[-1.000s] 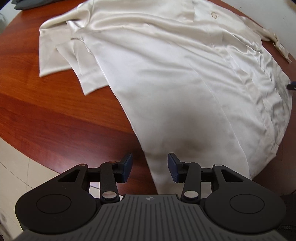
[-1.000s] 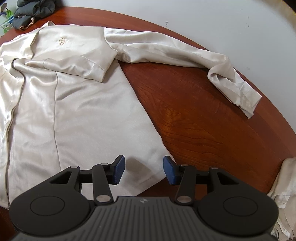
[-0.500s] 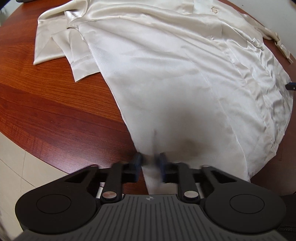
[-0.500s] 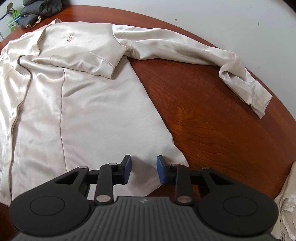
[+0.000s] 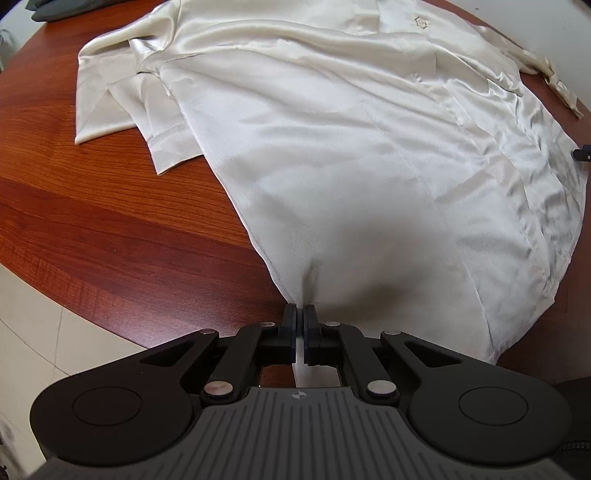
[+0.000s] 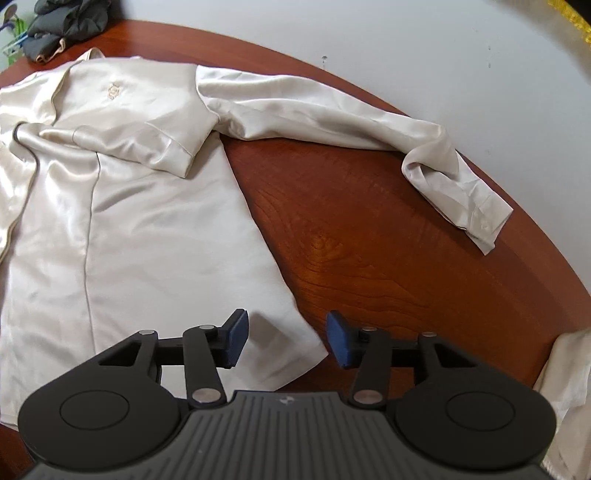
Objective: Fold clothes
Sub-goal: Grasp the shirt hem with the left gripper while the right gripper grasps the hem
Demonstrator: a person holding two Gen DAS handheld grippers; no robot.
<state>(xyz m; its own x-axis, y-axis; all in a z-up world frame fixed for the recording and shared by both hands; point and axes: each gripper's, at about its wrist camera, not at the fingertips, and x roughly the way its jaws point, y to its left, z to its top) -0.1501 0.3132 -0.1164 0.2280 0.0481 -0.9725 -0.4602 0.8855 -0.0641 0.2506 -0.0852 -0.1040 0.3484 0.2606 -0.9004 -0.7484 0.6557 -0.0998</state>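
A cream satin shirt [image 5: 351, 147] lies spread on a round red-brown wooden table [image 5: 110, 229]. My left gripper [image 5: 300, 314] is shut on the shirt's hem near its lower left corner, and the cloth puckers at the pads. In the right wrist view the same shirt [image 6: 140, 206] lies flat with one long sleeve [image 6: 332, 122] stretched out to the right. My right gripper [image 6: 284, 336] is open, its blue pads straddling the shirt's lower right hem corner just above the cloth.
Dark grey clothes [image 6: 66, 26] are piled at the table's far edge. Another cream cloth [image 6: 565, 387] hangs at the right table edge. A short sleeve [image 5: 122, 96] is folded out at the shirt's left. Pale floor tiles [image 5: 37, 332] show beyond the near edge.
My left gripper closed on the shirt hem. My right gripper narrowed half a second ago and has opened wide again over the hem corner.
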